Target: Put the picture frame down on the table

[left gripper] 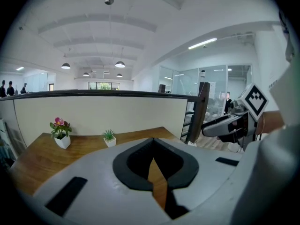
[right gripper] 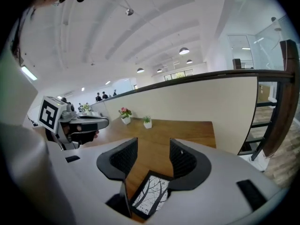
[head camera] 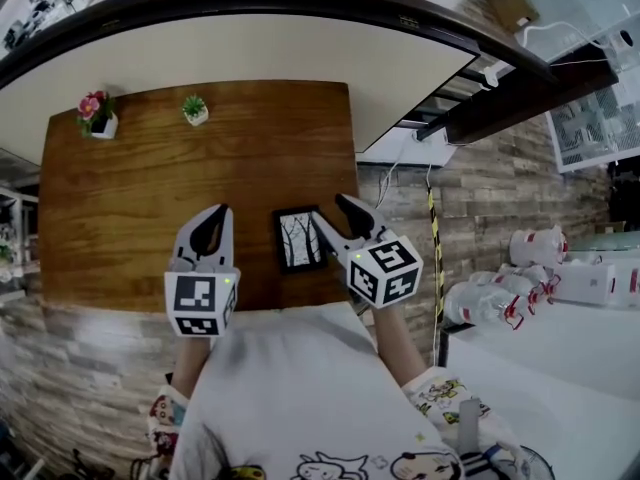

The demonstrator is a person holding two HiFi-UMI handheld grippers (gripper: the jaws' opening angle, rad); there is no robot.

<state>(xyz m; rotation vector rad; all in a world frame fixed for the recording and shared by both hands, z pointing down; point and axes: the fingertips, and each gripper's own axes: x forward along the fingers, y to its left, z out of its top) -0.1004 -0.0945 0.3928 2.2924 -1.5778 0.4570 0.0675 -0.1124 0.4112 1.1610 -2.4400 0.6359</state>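
1. Seemingly finds the main step done: shows the picture frame (head camera: 299, 238) lying flat, print up, on the wooden table (head camera: 150, 188), close to its lower edge in the head view, just left of picture centre.
2. Places it between the two grippers in that view, touching neither; sets the same picture frame (right gripper: 149, 196) low and central in the right gripper view, beneath the jaws and apart from them.
3. Shows the right gripper (head camera: 338, 218) released, jaws standing wide, pads bare, with only table and frame seen through the gap.
4. Shows the left gripper (head camera: 208, 230) clenched, tips meeting, grasping nothing; lets only a thin wedge of wood show behind the pads.
5. Leaves little to do, by judgement: perhaps only drawing both grippers clear of the table.
6. Offers no readable brand, label or word: only black-and-white square patterns on the marker cube (head camera: 385, 270), bare black trees in the frame's print, and cartoon figures on the shirt (head camera: 300, 388).
7. Notes a flowering pot plant (head camera: 97, 115) and a small green plant (head camera: 195, 109) at upper left, well apart from the frame.
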